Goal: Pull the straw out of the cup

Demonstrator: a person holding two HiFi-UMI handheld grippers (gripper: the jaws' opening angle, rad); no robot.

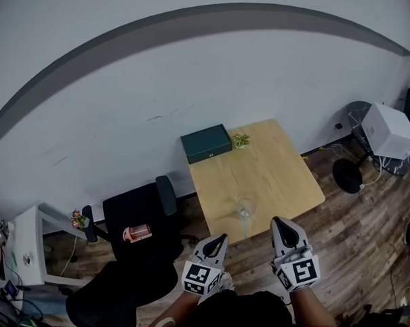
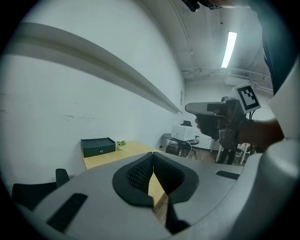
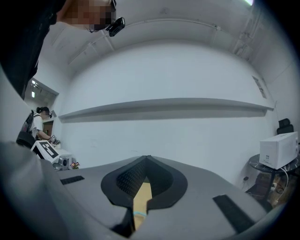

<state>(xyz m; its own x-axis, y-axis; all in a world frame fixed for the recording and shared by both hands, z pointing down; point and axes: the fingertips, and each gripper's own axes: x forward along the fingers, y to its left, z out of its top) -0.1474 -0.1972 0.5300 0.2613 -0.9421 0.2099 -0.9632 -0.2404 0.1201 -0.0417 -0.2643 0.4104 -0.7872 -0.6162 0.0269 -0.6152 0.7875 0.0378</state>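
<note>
Approach stage. The clear cup [image 1: 245, 208] stands near the front edge of the bench [image 1: 286, 170]; its straw is too faint to trace. Your left gripper [image 1: 214, 241] and right gripper [image 1: 281, 225] hover short of it, fingers [image 2: 137, 173] pressed together, empty. Next, part one pair and close it on the straw.

The wooden table [image 1: 276, 171] bears a dark green box [image 1: 206, 143], a small plant [image 1: 241, 140] and a clear cup [image 1: 244, 208].

On the wooden table [image 1: 279, 171], a dark green box [image 1: 206, 143] beside a small plant [image 1: 242, 139]; black chair [image 1: 132, 207] alongside
</note>
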